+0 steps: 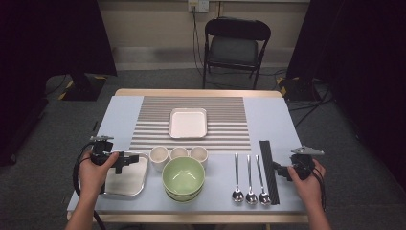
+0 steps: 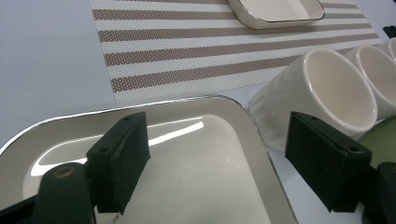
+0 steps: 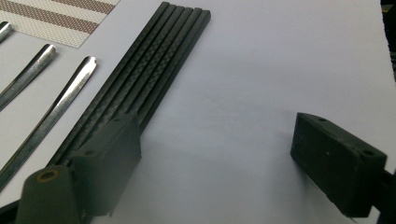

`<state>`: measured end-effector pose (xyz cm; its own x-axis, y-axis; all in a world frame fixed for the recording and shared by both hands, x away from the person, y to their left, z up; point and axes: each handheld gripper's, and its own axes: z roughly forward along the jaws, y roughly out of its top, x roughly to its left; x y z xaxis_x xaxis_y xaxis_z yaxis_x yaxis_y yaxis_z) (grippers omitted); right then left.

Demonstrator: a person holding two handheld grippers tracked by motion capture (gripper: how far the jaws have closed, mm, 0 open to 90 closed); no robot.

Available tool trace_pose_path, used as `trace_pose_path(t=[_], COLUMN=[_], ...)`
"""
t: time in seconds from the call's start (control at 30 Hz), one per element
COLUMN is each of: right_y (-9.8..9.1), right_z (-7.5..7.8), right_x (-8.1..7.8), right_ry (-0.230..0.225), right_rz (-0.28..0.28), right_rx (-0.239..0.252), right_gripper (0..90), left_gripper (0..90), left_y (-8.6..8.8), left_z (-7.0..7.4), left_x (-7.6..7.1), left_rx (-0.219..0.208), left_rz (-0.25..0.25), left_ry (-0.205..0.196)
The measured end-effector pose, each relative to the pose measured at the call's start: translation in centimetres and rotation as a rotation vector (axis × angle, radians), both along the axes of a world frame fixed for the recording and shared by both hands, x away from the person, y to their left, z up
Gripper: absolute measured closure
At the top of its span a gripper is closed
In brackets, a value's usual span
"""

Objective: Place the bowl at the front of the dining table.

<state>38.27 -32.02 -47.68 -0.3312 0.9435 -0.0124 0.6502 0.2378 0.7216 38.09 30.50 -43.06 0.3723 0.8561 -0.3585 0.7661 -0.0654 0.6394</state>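
From the high view, a pale blue table (image 1: 124,112) stands on grey carpet, with a black folding chair (image 1: 235,45) at 12 o'clock beyond its far edge and dark curtains on both sides. A striped mat (image 1: 230,124) covers the table's middle and carries a white dish (image 1: 188,122). The left gripper (image 1: 125,162) hovers at 8 o'clock over a steel tray (image 1: 128,184); the right gripper (image 1: 279,171) sits at 4 o'clock just beside black chopsticks (image 1: 268,170), near the table's right edge.

In the left gripper view, the jaws stand wide apart, one over the tray (image 2: 196,158), the other by a white cup (image 2: 322,93); bare table lies at 10 o'clock.

In the right gripper view, the jaws are wide and hold nothing. The chopsticks (image 3: 154,74) lie at 11 o'clock, spoons (image 3: 51,112) beyond them; bare tabletop stretches toward 1 o'clock.
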Motion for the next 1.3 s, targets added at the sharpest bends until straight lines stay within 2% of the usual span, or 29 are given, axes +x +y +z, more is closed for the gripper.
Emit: trace_pose_path(t=[0.47, 0.77, 0.9, 1.0, 1.3], right_y=[0.0, -0.1, 0.1, 0.4, 0.8], right_z=[0.0, 0.1, 0.4, 0.8, 1.5], right_x=[0.1, 0.1, 0.0, 0.0, -0.2], right_ry=[0.003, 0.004, 0.010, -0.002, 0.009], right_rz=[0.001, 0.022, 0.031, 0.050, 0.066], right_rx=[0.003, -0.004, -0.031, -0.049, -0.039], right_gripper=[14.7, 14.9, 15.2, 15.1, 15.3], left_gripper=[21.4, 21.1, 21.1, 21.1, 21.0], left_y=[-0.1, -0.3, -0.3, -0.3, -0.2], left_z=[0.0, -0.1, 0.0, 0.0, 0.2], left_x=[-0.1, -0.1, -0.1, -0.1, -0.2], left_rx=[0.003, 0.003, -0.007, -0.004, -0.010], left_rz=[-0.034, -0.045, -0.052, -0.054, -0.046], left_ry=[-0.008, -0.008, -0.007, -0.007, -0.013])
